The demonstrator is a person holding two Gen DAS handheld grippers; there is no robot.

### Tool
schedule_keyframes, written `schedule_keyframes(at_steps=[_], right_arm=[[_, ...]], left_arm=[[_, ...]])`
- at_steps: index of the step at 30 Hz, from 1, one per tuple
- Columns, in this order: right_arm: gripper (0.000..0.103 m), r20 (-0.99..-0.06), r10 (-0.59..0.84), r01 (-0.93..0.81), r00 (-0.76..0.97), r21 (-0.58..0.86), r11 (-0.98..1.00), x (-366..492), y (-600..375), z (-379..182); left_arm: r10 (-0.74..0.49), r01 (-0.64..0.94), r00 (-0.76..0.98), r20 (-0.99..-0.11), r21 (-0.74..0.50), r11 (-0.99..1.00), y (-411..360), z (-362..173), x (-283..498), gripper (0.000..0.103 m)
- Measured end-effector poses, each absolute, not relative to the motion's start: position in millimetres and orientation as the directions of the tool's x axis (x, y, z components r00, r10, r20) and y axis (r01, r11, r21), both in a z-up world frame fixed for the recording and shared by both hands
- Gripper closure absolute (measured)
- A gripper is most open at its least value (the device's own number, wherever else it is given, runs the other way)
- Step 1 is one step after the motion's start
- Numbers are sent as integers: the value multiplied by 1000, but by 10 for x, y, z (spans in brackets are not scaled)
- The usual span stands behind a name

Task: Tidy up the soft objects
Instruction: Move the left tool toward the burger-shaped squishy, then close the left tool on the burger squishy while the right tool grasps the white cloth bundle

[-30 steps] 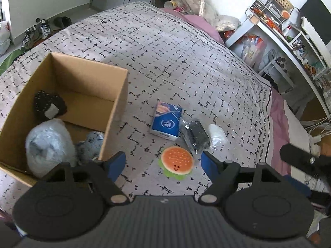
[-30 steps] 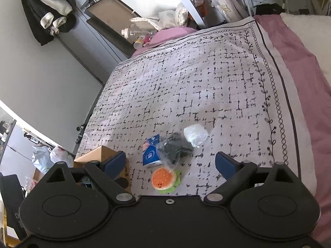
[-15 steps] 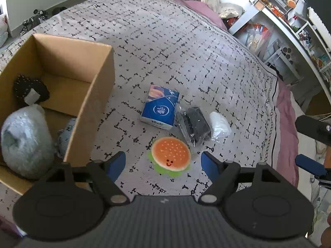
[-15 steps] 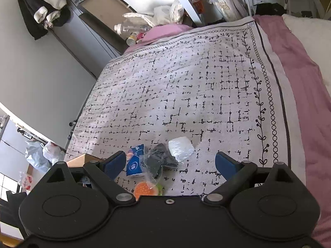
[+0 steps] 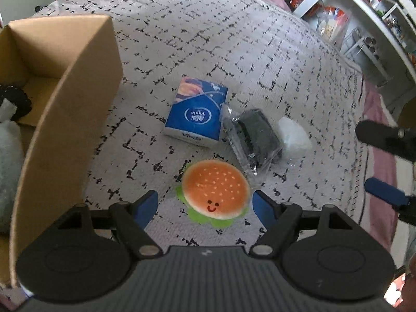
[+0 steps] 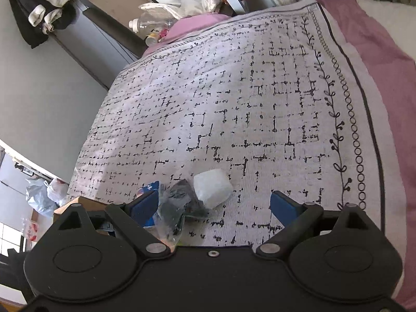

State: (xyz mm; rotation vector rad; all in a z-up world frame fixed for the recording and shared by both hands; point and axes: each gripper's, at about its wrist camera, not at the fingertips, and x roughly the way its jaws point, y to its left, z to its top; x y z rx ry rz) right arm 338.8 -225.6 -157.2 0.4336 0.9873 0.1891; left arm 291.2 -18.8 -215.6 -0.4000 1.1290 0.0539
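Both hand-held grippers stood with their fingers spread wide and nothing between them. Left gripper (image 5: 204,202) hung low over the patterned bedspread (image 5: 234,52) with the plush burger (image 5: 215,190) lying flat just ahead of its blue pads, roughly centred in the gap but not touched by either. Just beyond the burger lay a blue tissue pack (image 5: 196,113), a dark item in a clear plastic bag (image 5: 256,136) beside it, and a small white packet (image 5: 293,135) against the bag. An open cardboard box (image 5: 70,119) sat to the left, near the burger, already holding a pale grey plush and something dark. Right gripper (image 6: 214,204) hovered above the same cluster, nearest the white packet (image 6: 212,187) and the bagged item (image 6: 179,202). The burger looked light and squashy, likely to give under the pads, so a hold across its round bun edges seemed safest, closing well in so it would not slip out. The bag's film would probably be slick and crinkly; gripping through to the dark bulk inside appeared wiser than pinching loose plastic.
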Motion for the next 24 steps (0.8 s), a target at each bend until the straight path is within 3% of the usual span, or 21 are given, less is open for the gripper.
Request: schedule_keyframes(at_steps=[6,12,20,24], right_arm=[[12,-774,337,31,536,417,908,3510,-2207,-1742],[26,-791,327,30,517,399,917,3645,-2153,-1923],[28,-790,343,-10,508,393,919,3808,-2027,-2084],[41,-805,314,-32,502,346,938,3861,-1931,-2153]], left_arm=[[-122,-244,473,-872,-263,934,-271,-2230,2879,25],[-86,-247,499,-863,-237,940,-316,-2256,2913,25],[-97,-219,506,-857,-237,947,-313,-2276,2907,34],[-95,-211,506,-858,-229,950,-283,-2276,2895,42]])
